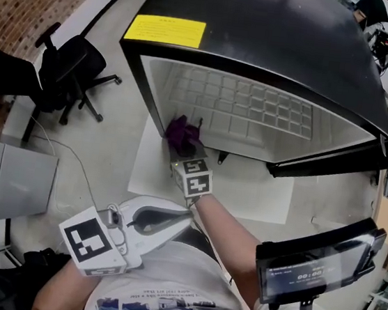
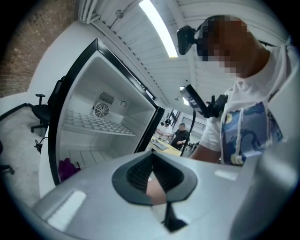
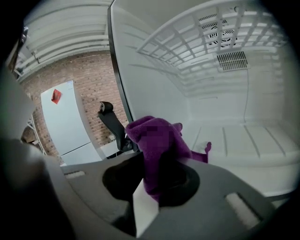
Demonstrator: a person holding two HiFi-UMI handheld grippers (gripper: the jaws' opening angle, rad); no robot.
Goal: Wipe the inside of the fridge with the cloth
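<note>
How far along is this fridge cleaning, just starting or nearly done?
Done: the fridge is open. In hand: the right gripper is shut on the purple cloth at the lower left front of the inside. The left gripper is held near the body, shut and empty. Nothing shows what has been wiped, so the walls and wire shelf may all remain.

Fridge (image 1: 265, 33) open, free room under wire shelf (image 1: 249, 108), office chair (image 1: 71, 65) well apart left, door (image 1: 333, 164) swung aside right
</note>
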